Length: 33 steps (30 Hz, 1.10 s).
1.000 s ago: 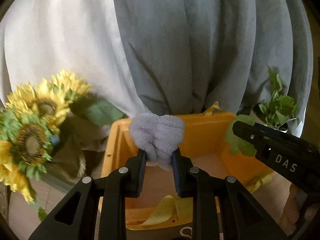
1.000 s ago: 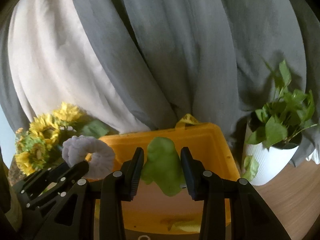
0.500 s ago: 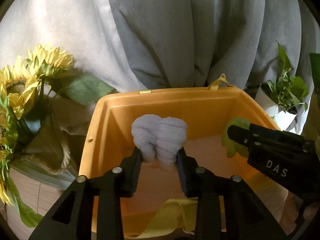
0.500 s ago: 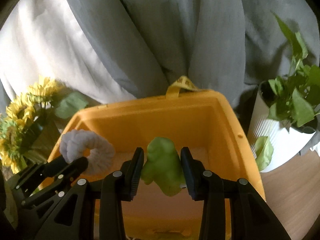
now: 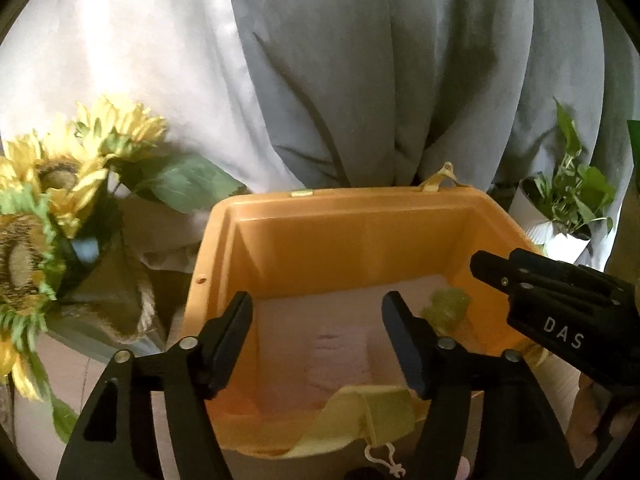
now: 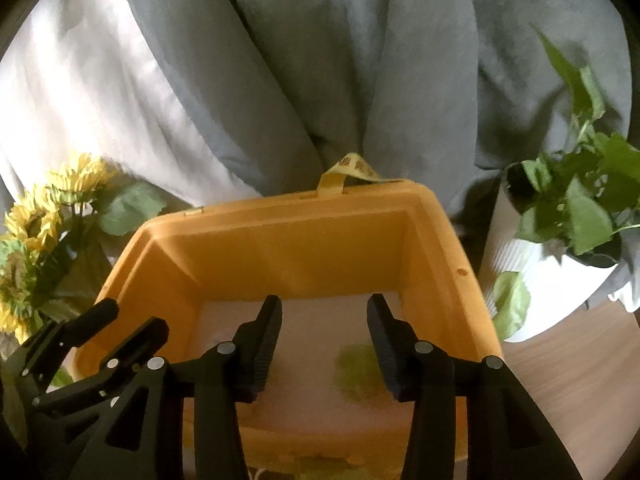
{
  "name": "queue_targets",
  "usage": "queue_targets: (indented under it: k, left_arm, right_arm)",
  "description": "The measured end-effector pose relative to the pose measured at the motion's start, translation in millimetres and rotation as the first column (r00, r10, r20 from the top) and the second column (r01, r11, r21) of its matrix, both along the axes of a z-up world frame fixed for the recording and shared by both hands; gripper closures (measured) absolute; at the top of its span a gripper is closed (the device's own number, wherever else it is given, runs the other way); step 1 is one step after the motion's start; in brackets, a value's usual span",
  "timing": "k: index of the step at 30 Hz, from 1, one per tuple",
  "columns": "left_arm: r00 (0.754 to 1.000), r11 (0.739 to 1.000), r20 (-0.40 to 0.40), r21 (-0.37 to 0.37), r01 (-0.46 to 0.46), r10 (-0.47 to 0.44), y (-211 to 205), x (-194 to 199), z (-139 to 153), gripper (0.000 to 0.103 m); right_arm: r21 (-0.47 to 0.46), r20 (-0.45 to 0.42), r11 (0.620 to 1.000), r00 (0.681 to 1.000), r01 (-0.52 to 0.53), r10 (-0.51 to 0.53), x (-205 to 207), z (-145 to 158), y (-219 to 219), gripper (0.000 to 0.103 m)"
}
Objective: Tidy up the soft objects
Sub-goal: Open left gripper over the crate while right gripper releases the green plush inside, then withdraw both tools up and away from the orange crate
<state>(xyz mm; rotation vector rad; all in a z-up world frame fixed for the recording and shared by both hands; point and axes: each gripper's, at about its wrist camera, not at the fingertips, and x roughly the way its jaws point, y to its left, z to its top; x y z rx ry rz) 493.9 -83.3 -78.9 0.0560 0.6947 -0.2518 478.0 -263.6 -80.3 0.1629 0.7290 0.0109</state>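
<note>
Both grippers hang over the orange bin (image 5: 352, 232). The left hand-held gripper (image 5: 316, 336) is opening, with nothing between its jaws. The right hand-held gripper (image 6: 324, 344) is opening too, also empty. The green soft thing (image 6: 358, 372) lies blurry on the bin's floor, on the right side.

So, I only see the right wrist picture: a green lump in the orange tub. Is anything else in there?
Observer: Yes. The left wrist view shows a pale grey cloth, blurred, down in the orange tub; the left hand-held gripper has its jaws opening above it, gripping nothing.
Operator: Does it touch the green lump?
Observer: No. The green lump sits apart, to its right in that view.
</note>
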Motion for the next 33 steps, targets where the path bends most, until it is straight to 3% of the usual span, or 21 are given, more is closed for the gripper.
queue_targets:
  k: [3, 11, 21, 33]
  left_arm:
    - [1.0, 1.0, 0.026, 0.009, -0.012, 0.012, 2.5, -10.1, 9.0, 0.024]
    - [0.996, 0.999, 0.086, -0.007, -0.031, 0.032, 10.8, -42.6, 36.2, 0.016]
    - [0.988, 0.999, 0.149, -0.016, -0.043, 0.045, 17.4, -90.3, 61.1, 0.013]
    - [0.983, 0.999, 0.175, -0.01, -0.051, 0.052, 21.2, -139.9, 67.3, 0.013]
  right_arm:
    - [-0.009, 0.017, 1.0, 1.0, 0.005, -0.005, -8.6, 7.8, -1.5, 0.054]
    - [-0.017, 0.079, 0.999, 0.997, 0.029, -0.028, -39.8, 32.7, -4.4, 0.043]
    - [-0.04, 0.155, 0.997, 0.986, 0.067, -0.061, -89.8, 59.9, -5.3, 0.034]
    - [-0.059, 0.206, 0.991, 0.973, 0.122, -0.108, -146.5, 70.1, -9.3, 0.03]
